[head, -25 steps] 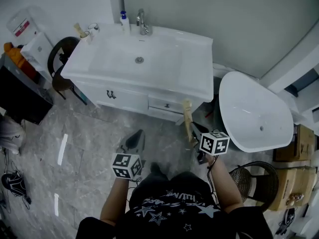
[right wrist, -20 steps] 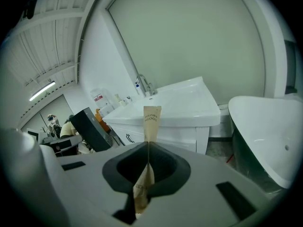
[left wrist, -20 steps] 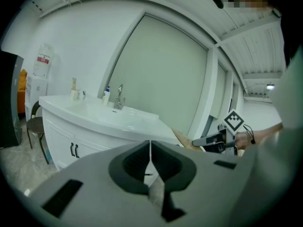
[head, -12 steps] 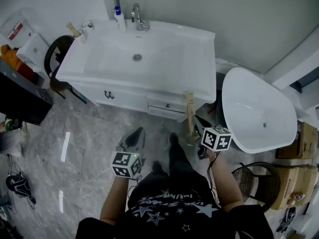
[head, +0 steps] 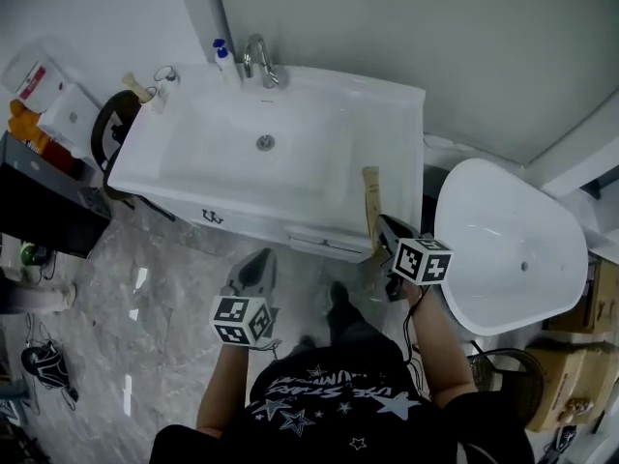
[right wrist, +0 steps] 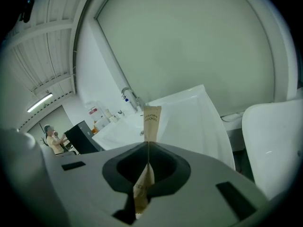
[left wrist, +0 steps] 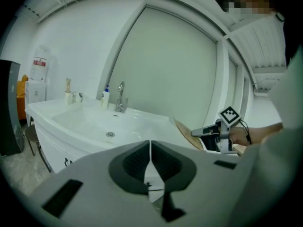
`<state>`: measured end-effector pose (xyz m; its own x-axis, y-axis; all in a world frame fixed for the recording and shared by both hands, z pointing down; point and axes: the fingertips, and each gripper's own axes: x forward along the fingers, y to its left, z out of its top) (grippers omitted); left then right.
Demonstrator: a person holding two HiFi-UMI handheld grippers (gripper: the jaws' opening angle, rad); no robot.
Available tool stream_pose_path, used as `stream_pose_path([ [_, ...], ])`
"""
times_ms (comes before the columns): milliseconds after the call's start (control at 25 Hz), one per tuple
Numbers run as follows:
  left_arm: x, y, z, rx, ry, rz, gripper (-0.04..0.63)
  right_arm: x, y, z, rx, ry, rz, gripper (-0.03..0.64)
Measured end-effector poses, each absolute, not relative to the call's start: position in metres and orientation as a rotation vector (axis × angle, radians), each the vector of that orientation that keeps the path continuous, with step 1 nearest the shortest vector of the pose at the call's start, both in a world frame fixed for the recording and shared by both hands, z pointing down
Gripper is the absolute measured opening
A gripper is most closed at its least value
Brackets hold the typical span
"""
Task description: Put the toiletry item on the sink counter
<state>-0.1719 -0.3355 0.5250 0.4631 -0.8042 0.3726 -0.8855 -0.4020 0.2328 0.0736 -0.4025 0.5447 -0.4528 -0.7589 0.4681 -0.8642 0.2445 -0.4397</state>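
Right gripper (right wrist: 148,151): we clamp the toothbrush packet (right wrist: 152,119), its end sticking out over the sink counter (head: 410,153) | left gripper (left wrist: 150,149): jaws together, empty.

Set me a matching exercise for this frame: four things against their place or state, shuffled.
1. left gripper
2. tan packet
3. faucet
4. blue-capped bottle

A. at the back rim of the sink counter
B. shut, holding nothing
C. just left of the faucet
D. clamped in the right gripper

Pairs: 1-B, 2-D, 3-A, 4-C
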Motion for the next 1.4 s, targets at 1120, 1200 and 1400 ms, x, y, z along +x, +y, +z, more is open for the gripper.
stream_pose_path([
  [1120, -0.094, -0.479, 0.520, 2.321, -1.436, 0.347, 0.024, 0.142, -0.575, 0.603, 1.666, -2.076, 1.086, 0.020],
  [1200, -0.091, -0.479, 0.521, 2.316, -1.438, 0.342, 0.023, 0.145, -0.578, 0.608, 1.678, -2.048, 1.110, 0.020],
  [1400, -0.084, -0.476, 0.520, 2.312, -1.447, 0.343, 0.024, 0.154, -0.583, 0.621, 1.711, -1.979, 1.184, 0.020],
])
